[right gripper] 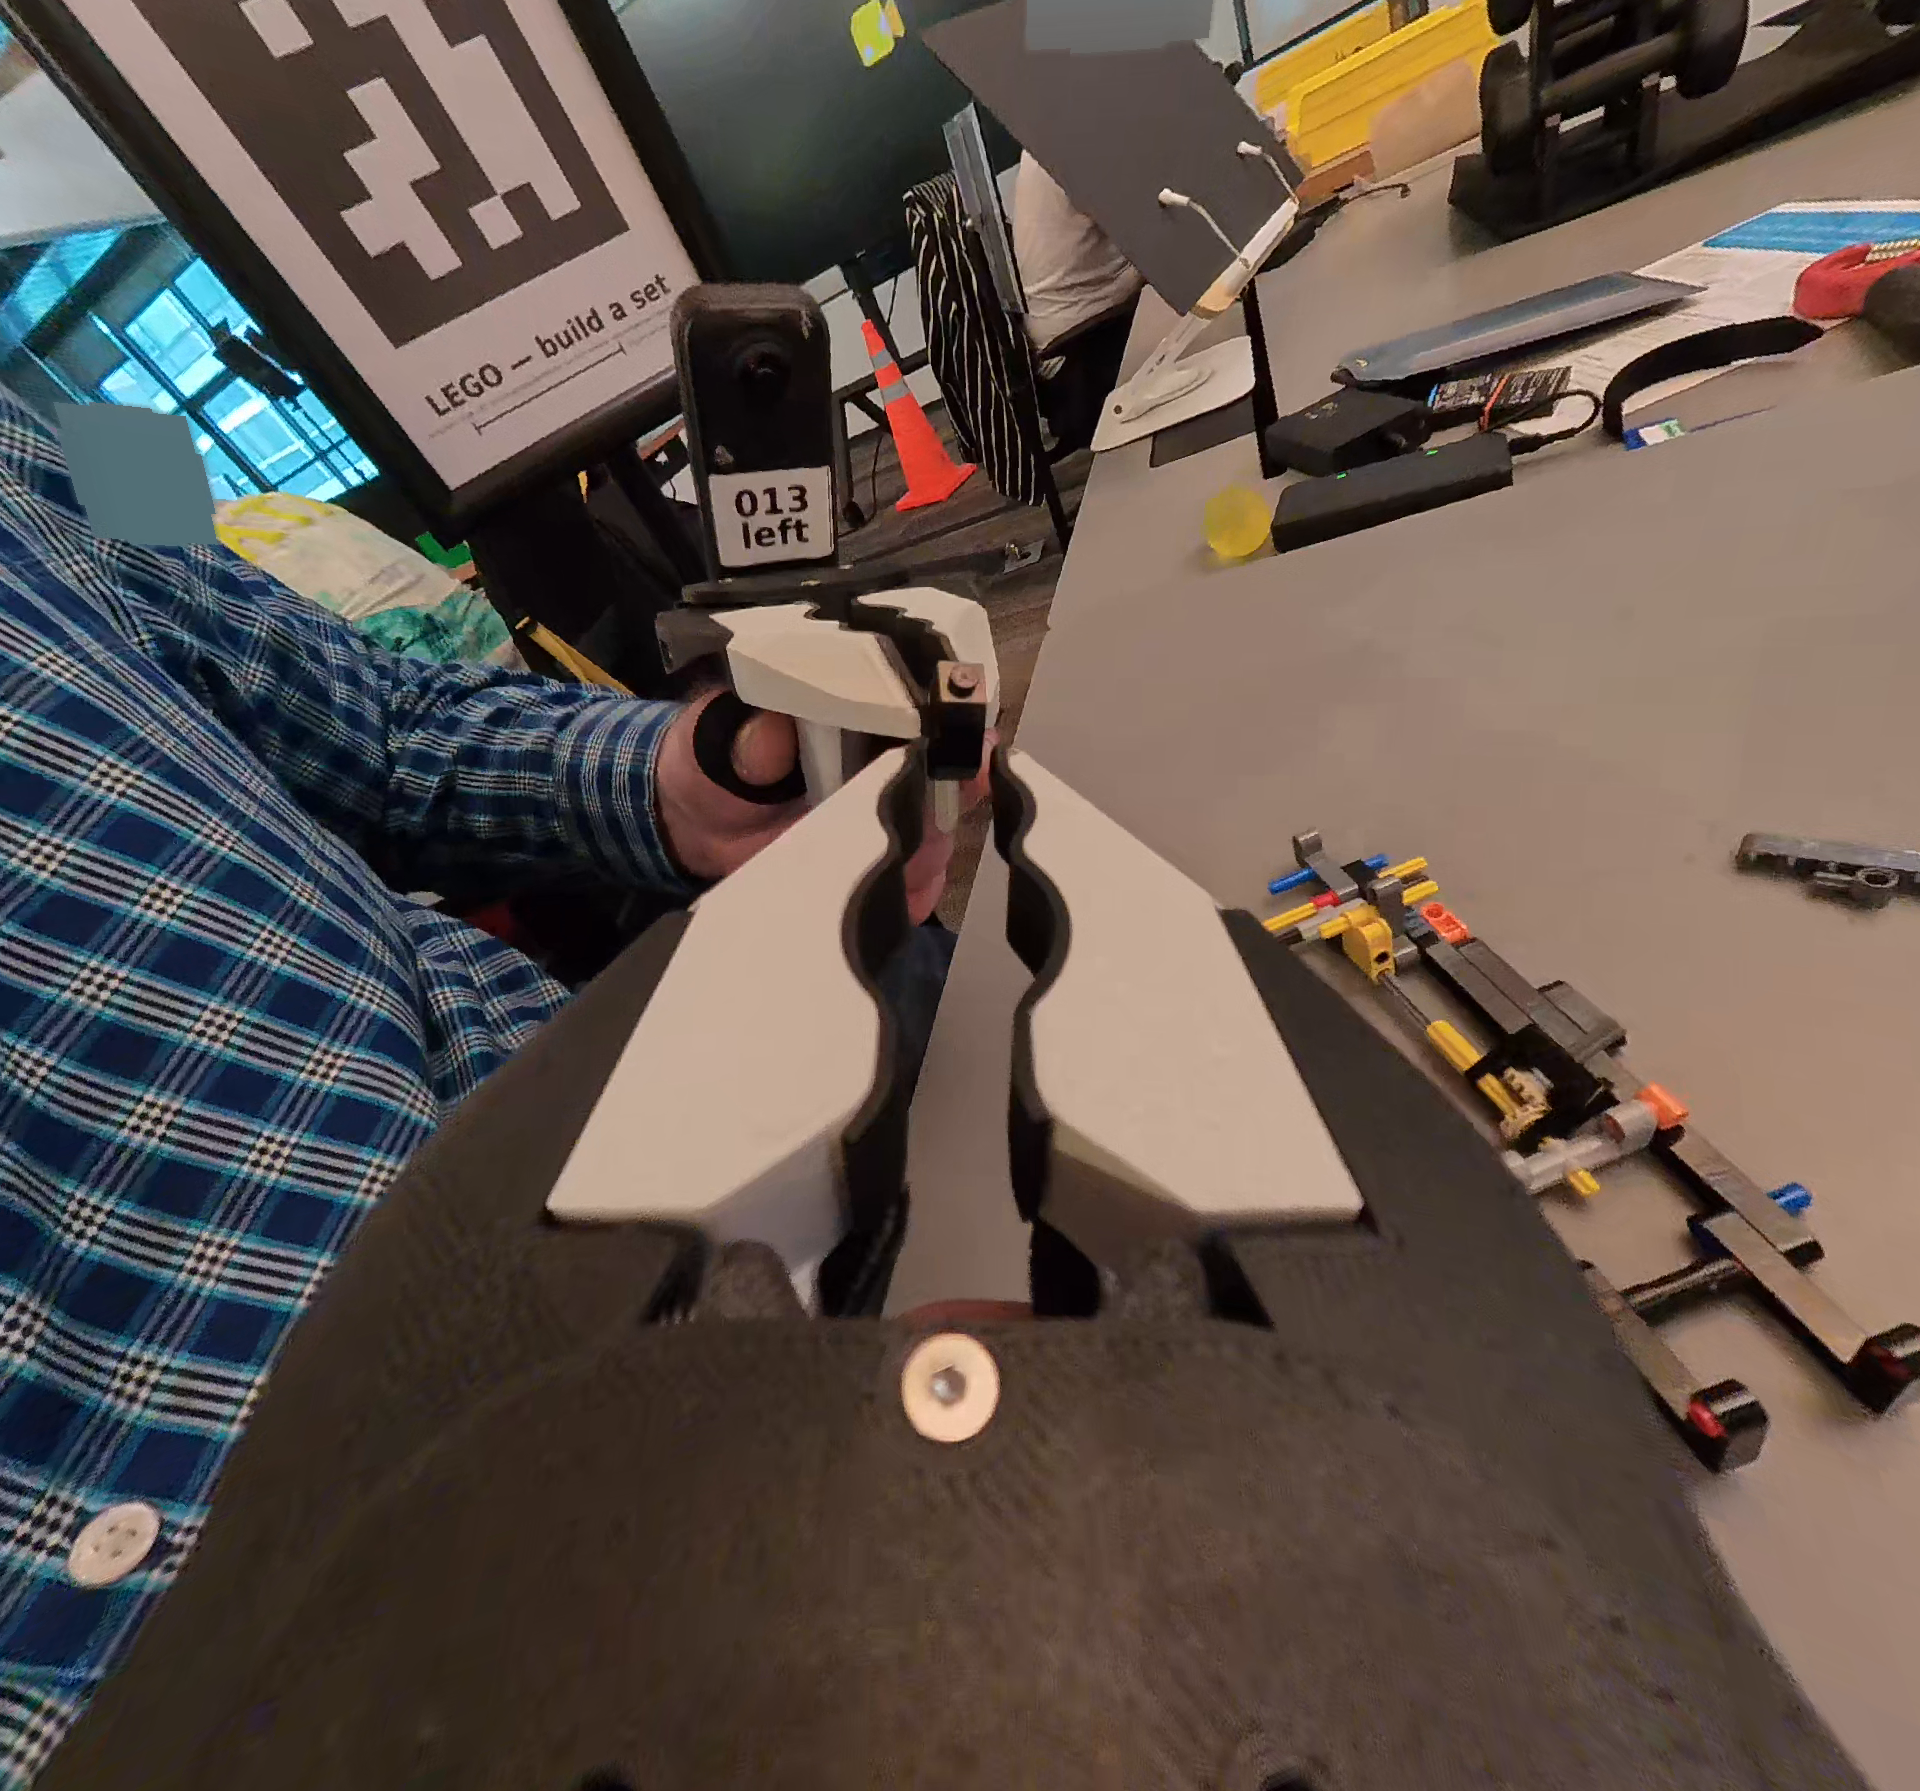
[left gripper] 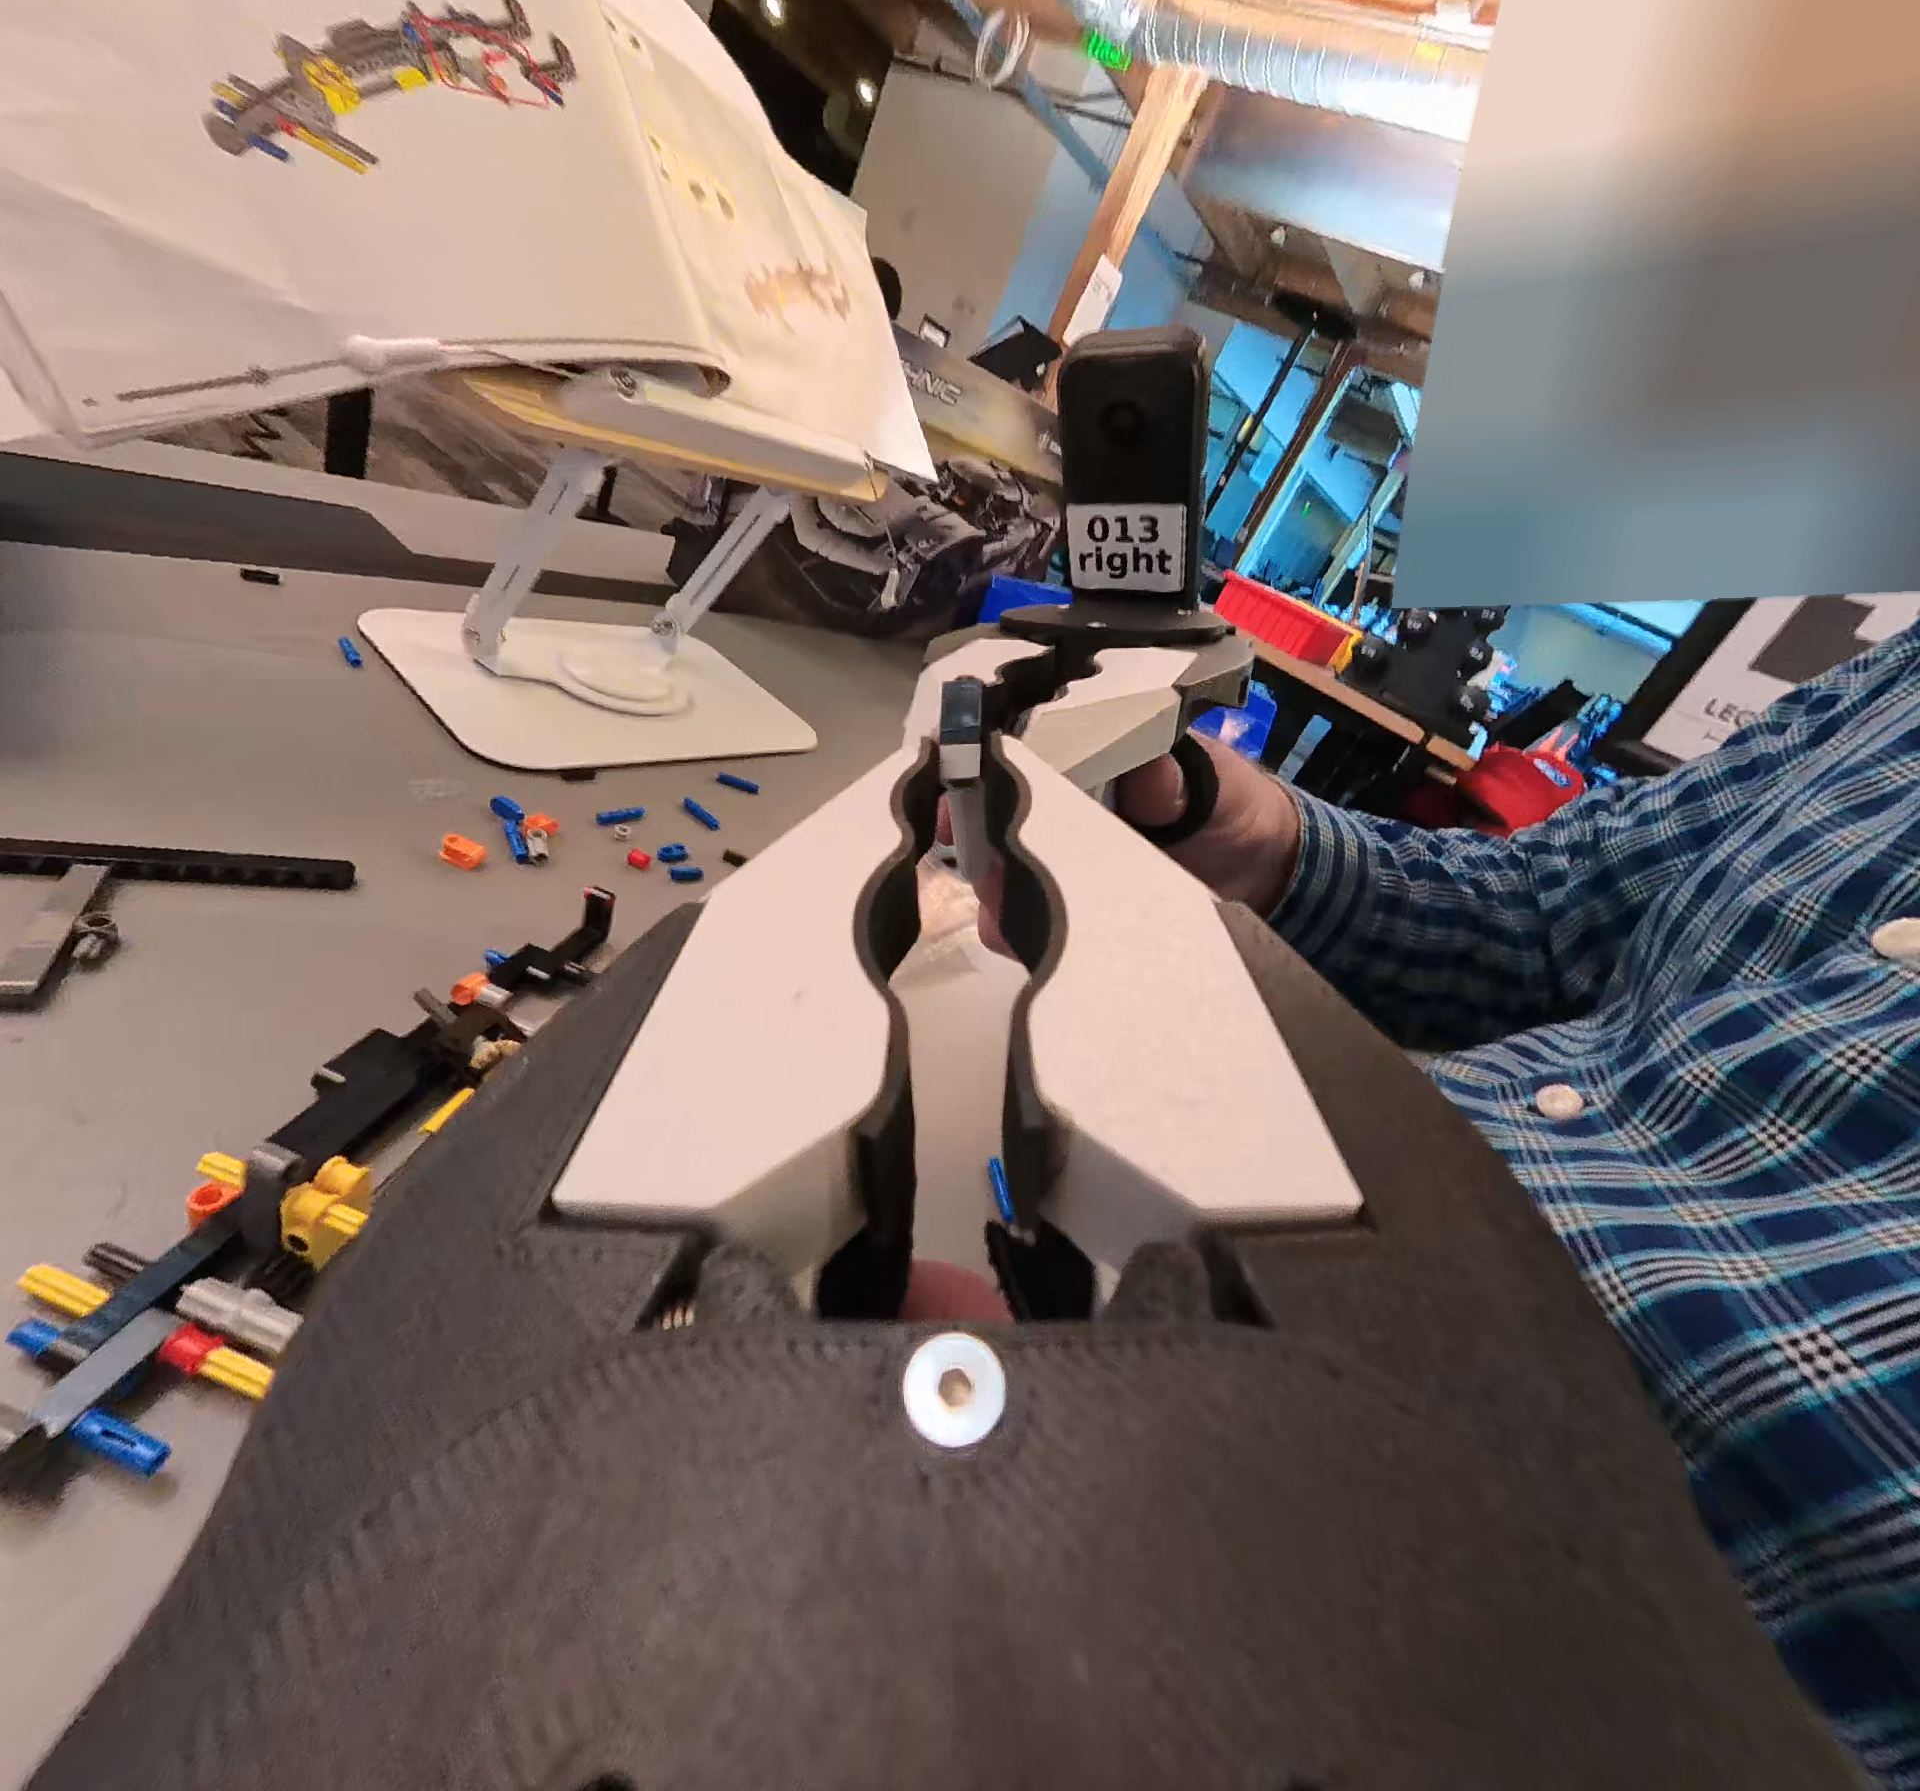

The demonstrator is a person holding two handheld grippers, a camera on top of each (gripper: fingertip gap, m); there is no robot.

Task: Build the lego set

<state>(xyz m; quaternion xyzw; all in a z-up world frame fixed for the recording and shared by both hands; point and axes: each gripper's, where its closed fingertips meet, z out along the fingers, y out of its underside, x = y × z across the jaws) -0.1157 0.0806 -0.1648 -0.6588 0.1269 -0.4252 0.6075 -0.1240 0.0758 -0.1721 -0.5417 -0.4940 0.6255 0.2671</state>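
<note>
Lego assembly point(right gripper: 1538, 1087), long and part-built, lies on the grey table point(right gripper: 1455, 702) to my right. Small black-and-grey piece point(left gripper: 961, 749): pinched between my left gripper point(left gripper: 961, 765) tips and my right gripper point(right gripper: 951, 770) tips, above the table edge.

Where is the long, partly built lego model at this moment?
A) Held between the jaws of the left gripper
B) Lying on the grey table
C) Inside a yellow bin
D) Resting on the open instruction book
B: the lego model lies flat on the grey table, off to the side of both grippers, and neither gripper touches it.
</note>
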